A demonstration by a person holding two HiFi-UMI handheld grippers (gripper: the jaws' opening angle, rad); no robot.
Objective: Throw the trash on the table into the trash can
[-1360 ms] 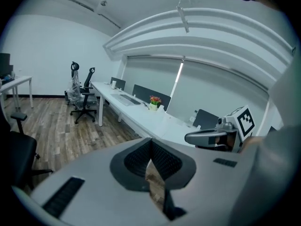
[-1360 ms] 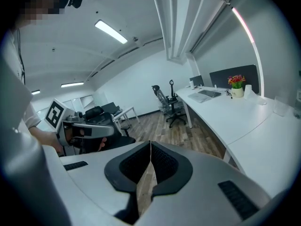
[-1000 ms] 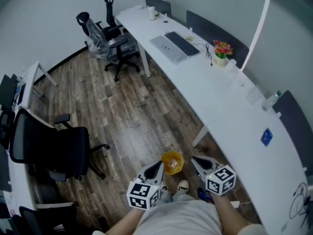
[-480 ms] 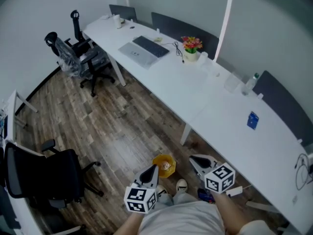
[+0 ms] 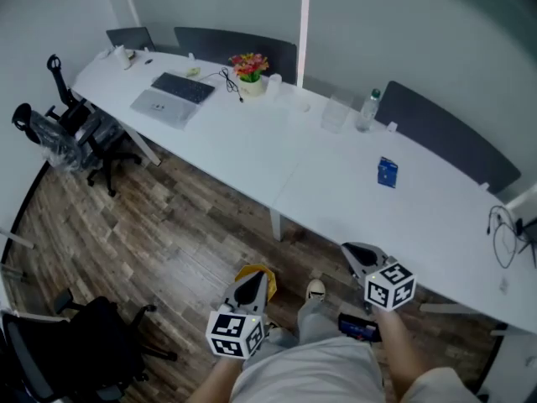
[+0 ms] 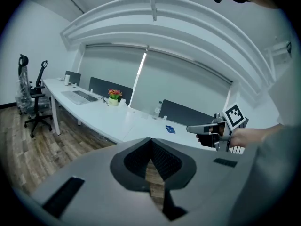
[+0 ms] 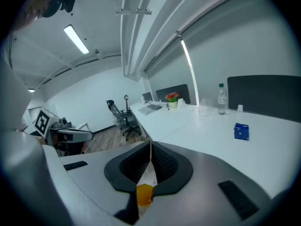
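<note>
Where print might be read: the blue packet (image 5: 387, 172) is the only loose item on this stretch of table, and any lettering on it is too small to make out.
Marker cubes: each gripper carries a cube (image 5: 235, 336) with black-and-white square patterns and no letters.
Water bottle (image 5: 366, 110): it stands upright near the table's far edge, and its label is unreadable.
Packet's place: it rests on the white table (image 5: 319, 191), toward the right end and well apart from both grippers. It lies between the bottle and the person's side of the table.
Packet's long axis: in the head view it runs across the table's width, from the near edge toward the far one. Whether it lies flat or stands on edge cannot be told.
Trash can (image 5: 262, 271): yellow, on the wooden floor on the person's side of the table, partly hidden behind the left gripper's tip.
Left gripper (image 6: 151, 142): its jaws are closed together with nothing between them, and floorboards show through the slot below the tips. It points toward the table.
Right gripper (image 7: 150, 145): its jaws are closed together, aimed over the table's near edge. A pale and orange patch (image 7: 143, 192) shows low in the slot, and what it is cannot be told.
Elsewhere on the table: a flower pot (image 5: 250, 64) and a laptop (image 5: 159, 103), far to the left.
</note>
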